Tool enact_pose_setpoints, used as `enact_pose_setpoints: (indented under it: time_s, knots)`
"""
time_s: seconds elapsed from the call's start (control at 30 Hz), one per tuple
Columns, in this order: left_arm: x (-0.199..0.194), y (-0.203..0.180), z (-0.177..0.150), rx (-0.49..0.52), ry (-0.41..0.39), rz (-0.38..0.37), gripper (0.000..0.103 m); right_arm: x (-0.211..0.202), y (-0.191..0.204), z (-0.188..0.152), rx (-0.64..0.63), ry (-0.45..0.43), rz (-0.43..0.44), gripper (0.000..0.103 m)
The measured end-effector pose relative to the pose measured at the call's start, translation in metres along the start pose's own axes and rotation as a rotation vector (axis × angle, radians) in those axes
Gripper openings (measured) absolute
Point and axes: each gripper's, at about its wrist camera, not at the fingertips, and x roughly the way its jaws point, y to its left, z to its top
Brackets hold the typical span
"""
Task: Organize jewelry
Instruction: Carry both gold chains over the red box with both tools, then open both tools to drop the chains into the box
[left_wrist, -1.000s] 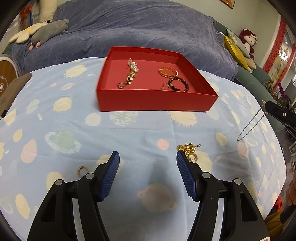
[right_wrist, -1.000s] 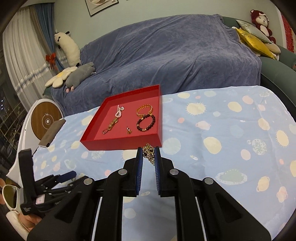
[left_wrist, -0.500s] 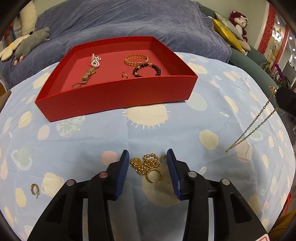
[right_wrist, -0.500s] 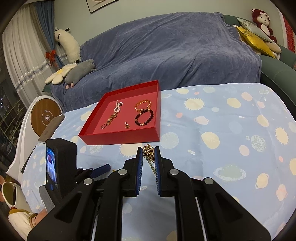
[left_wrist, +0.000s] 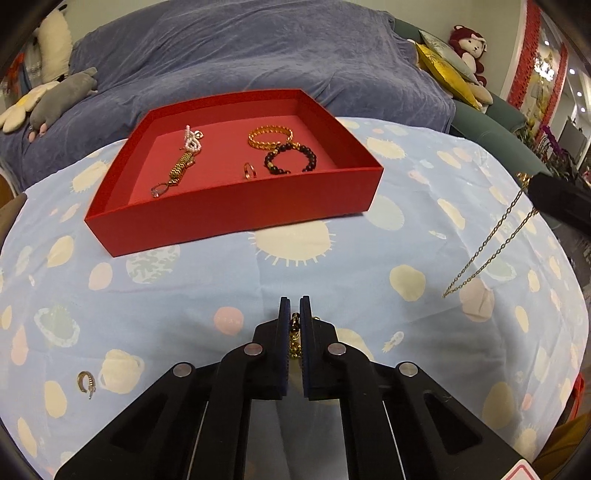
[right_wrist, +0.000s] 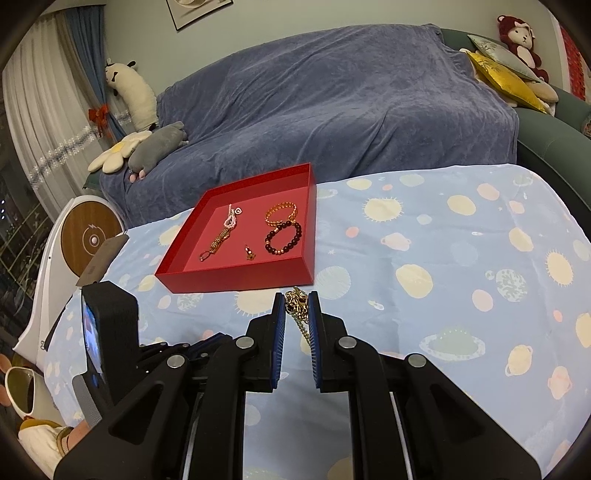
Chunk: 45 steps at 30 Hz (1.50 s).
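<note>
My left gripper (left_wrist: 294, 314) is low over the blue patterned cloth, its jaws closing tight on a clump of gold chain (left_wrist: 294, 330) between the blue pads. My right gripper (right_wrist: 296, 302) is shut on a thin gold necklace (right_wrist: 300, 317). In the left wrist view the necklace (left_wrist: 487, 251) hangs in two strands from the right gripper (left_wrist: 535, 190) at the right edge. The red tray (left_wrist: 236, 212) holds a pearl-and-gold bracelet (left_wrist: 183, 160), a gold bangle (left_wrist: 270, 134), a dark bead bracelet (left_wrist: 290, 158) and a small ring (left_wrist: 249, 170).
A loose gold earring (left_wrist: 85, 382) lies on the cloth at the near left. A blue-covered sofa (right_wrist: 351, 103) with plush toys runs behind the table. The left gripper's black housing (right_wrist: 110, 321) stands left of my right gripper. The table edge falls away on the right.
My left gripper slid right and toward the tray until it stood over the gold clump, and its wide-open jaws closed on it. The right gripper stayed still with the necklace.
</note>
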Motion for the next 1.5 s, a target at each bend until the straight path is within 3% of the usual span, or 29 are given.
enact_pose_setpoints:
  time_s: [0.37, 0.57, 0.73, 1.0, 1.5]
  knots:
    - [-0.056, 0.038, 0.044, -0.097, -0.122, -0.017, 0.003, 0.004, 0.027, 0.025, -0.022, -0.027, 0.039, 0.012]
    - [-0.068, 0.052, 0.082, -0.109, -0.166, -0.006, 0.003, 0.024, 0.055, 0.06, -0.069, -0.033, 0.07, 0.012]
    - [-0.056, 0.07, 0.112, -0.128, -0.179, 0.023, 0.003, 0.056, 0.058, 0.086, -0.004, -0.015, 0.111, 0.012]
    - [-0.027, 0.098, 0.137, -0.177, -0.176, 0.052, 0.003, 0.106, 0.074, 0.11, -0.017, 0.002, 0.084, 0.012]
    - [0.022, 0.132, 0.142, -0.234, -0.099, 0.078, 0.003, 0.179, 0.087, 0.101, -0.061, 0.104, 0.069, 0.012]
